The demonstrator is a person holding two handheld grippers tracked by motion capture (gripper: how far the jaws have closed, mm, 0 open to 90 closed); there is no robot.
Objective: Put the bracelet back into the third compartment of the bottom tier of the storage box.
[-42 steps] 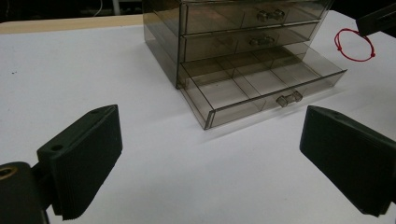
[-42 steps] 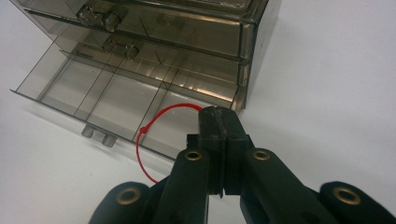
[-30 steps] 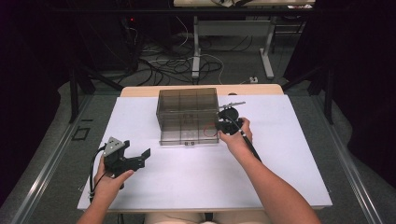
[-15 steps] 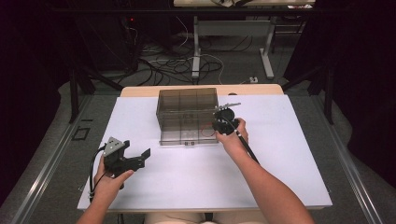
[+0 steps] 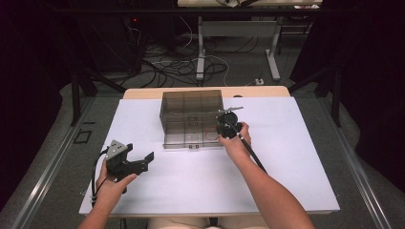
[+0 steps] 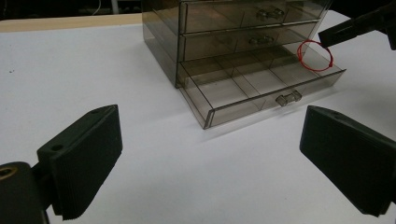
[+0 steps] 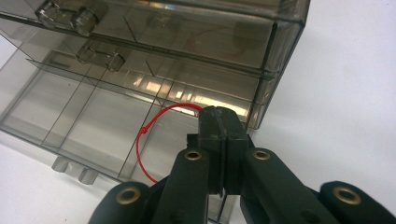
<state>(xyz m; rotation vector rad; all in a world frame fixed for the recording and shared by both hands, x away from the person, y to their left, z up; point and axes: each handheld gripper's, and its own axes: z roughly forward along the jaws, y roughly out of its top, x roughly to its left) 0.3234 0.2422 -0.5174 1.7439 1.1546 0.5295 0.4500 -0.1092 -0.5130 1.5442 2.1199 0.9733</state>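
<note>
Right claw [image 7: 223, 135] pinching red loop [image 7: 150, 140], open drawer [image 6: 261, 88]

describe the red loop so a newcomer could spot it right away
On the white table stands a smoky clear drawer chest with its bottom drawer pulled out. Over that drawer's right end, the right gripper pinches a thin red loop, the only coloured thing.

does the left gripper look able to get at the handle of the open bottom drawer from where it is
Probably yes. The left gripper is open and faces the front of the pulled-out bottom drawer, with only bare white table between it and the handle. The right gripper works at the drawer's far-right compartment, off that path.
</note>
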